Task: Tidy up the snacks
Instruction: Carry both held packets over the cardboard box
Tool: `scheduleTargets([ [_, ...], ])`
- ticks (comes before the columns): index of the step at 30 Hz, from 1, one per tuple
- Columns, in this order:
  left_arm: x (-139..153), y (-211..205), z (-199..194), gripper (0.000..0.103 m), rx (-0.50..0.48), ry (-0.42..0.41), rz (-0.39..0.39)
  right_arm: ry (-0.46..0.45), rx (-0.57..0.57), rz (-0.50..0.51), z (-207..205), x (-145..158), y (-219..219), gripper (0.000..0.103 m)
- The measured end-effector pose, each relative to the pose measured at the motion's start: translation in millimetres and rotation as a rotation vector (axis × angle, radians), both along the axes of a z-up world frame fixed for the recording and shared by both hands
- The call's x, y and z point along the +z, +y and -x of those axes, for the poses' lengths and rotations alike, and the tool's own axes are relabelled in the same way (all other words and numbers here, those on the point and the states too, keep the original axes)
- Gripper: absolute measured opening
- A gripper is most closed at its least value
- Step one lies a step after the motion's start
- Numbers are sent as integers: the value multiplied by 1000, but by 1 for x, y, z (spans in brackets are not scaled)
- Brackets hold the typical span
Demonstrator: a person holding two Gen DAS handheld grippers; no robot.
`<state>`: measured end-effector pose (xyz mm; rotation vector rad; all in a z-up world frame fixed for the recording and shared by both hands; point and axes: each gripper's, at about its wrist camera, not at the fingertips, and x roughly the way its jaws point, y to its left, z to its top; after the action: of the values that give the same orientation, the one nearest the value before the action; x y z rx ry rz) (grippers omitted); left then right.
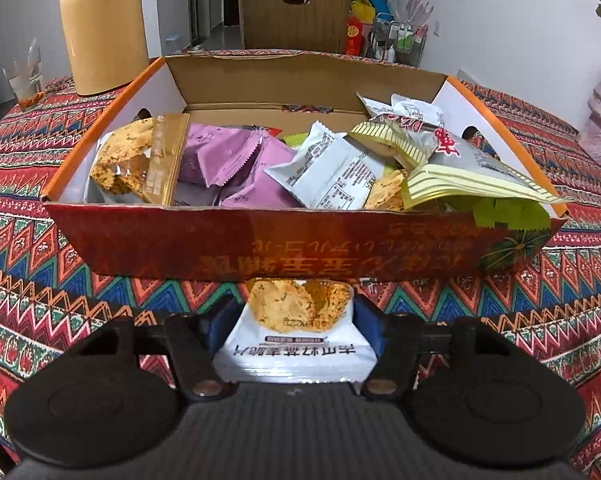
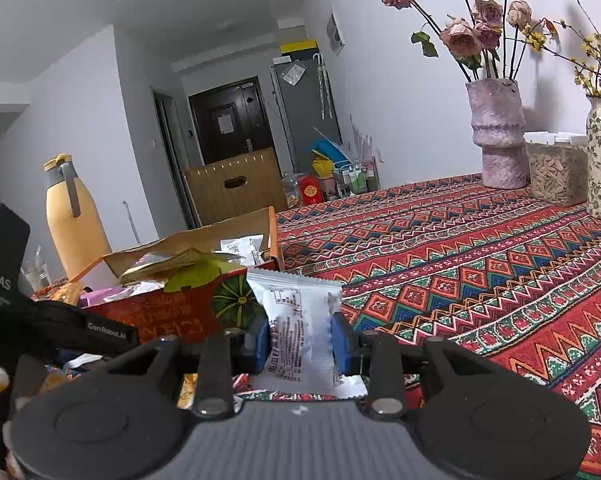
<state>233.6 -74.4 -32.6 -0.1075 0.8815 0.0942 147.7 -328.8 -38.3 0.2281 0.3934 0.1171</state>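
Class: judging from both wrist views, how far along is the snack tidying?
Done: the box already holds many packets. In hand: the left tongs grip an oat crisp packet; the right tongs grip a white packet. Left: both still sit outside the box.

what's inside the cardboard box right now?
The cardboard box holds loose snack packets: purple wrappers, white packets, oat cookies, yellow-striped bags. Lower layers and the box floor are covered.
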Motion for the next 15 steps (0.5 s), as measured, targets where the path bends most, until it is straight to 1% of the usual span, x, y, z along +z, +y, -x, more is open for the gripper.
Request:
scheduleTargets([
  [5,8,3,11,63,-16,-39,0,4,3,-4,-1,0,0,32],
  [15,22,6,40,63,-28,-103,-24,-9,18,-21,-1,-1,-1,32],
])
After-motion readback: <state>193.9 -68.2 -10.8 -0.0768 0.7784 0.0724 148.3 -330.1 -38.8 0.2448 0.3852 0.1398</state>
